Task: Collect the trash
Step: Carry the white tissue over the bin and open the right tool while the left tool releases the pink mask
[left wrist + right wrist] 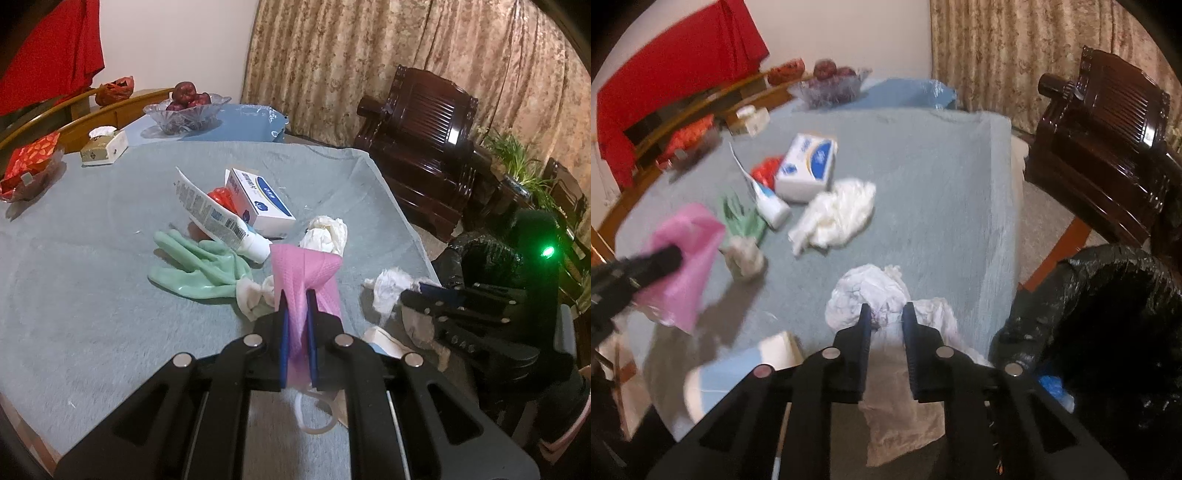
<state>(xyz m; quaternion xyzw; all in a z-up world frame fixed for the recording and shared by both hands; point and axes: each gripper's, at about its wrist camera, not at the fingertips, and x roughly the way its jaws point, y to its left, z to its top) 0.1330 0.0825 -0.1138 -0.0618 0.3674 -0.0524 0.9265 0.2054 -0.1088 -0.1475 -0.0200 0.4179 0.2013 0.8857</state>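
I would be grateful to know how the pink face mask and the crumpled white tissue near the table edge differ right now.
The pink face mask is smooth pleated fabric; the crumpled white tissue is a wrinkled wad. The mask hangs lifted, clamped in the left gripper; the tissue lies on the grey tablecloth, with the right gripper closed around its near part. Both are soft trash, near the black-lined bin.

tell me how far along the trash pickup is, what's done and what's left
Done: hard to tell; something blue lies by the black bin bag, nothing else shows as binned. In hand: the left gripper is clamped on the pink mask; the right gripper is closed on a crumpled white tissue. Left on the table: green glove, white plastic wad, tube, box, red wrapper.
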